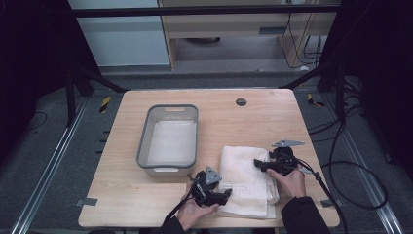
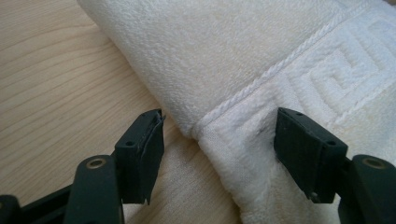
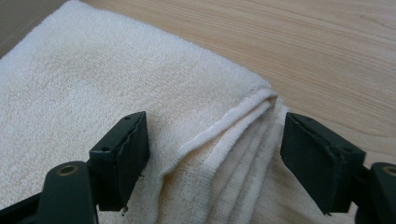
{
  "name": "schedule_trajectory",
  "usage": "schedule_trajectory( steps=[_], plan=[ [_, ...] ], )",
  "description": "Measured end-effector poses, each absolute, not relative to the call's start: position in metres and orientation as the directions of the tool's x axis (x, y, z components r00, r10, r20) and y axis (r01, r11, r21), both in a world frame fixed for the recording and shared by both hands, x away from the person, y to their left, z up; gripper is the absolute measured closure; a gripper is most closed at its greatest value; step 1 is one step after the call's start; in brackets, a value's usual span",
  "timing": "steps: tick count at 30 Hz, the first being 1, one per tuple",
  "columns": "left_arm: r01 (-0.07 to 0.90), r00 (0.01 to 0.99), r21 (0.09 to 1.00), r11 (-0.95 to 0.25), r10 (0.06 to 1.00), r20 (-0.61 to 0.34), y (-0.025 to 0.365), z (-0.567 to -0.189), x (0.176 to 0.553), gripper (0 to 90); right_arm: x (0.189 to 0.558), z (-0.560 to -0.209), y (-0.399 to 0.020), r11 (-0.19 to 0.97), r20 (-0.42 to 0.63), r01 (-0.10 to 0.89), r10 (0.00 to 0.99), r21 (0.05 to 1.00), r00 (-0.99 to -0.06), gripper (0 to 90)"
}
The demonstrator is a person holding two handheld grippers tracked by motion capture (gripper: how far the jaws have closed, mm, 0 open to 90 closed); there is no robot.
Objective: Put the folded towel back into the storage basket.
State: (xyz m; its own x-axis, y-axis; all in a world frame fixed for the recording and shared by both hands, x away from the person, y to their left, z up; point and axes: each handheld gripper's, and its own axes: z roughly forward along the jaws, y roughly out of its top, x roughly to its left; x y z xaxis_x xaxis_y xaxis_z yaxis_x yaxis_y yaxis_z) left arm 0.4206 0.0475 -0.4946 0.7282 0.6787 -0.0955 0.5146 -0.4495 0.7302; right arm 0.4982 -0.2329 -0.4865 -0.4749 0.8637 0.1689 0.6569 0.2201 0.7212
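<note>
A folded cream towel (image 1: 246, 181) with a raised key-pattern band lies on the wooden table (image 1: 131, 195) near its front edge. My left gripper (image 1: 227, 195) sits at the towel's left front edge. In the left gripper view the jaws of this gripper (image 2: 217, 154) stand wide apart, with the towel's (image 2: 224, 56) folded edge between them and the pads clear of it. My right gripper (image 1: 256, 163) rests at the towel's far right side. In the right gripper view this gripper (image 3: 215, 158) stands open around the layered corner of the towel (image 3: 116, 79), not pressing on it.
A grey rectangular bin (image 1: 141, 146) with a white cloth (image 1: 171, 141) lying flat inside stands left of the towel, close to my left gripper. A small black grommet (image 1: 240, 102) sits near the table's far edge. Cables (image 1: 341, 165) trail off the right side.
</note>
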Motion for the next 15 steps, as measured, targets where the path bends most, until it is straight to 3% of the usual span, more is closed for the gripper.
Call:
schedule_trajectory(
  steps=[15],
  plan=[
    [0.565, 0.726, 0.691, -0.451, 0.669, -0.157, 0.0470, -0.4970, 0.4288, 35.5, 0.5019, -0.4953, -0.2334, 0.173, 0.250, 0.716, 0.861, 0.676, -0.443, 26.1]
  ],
)
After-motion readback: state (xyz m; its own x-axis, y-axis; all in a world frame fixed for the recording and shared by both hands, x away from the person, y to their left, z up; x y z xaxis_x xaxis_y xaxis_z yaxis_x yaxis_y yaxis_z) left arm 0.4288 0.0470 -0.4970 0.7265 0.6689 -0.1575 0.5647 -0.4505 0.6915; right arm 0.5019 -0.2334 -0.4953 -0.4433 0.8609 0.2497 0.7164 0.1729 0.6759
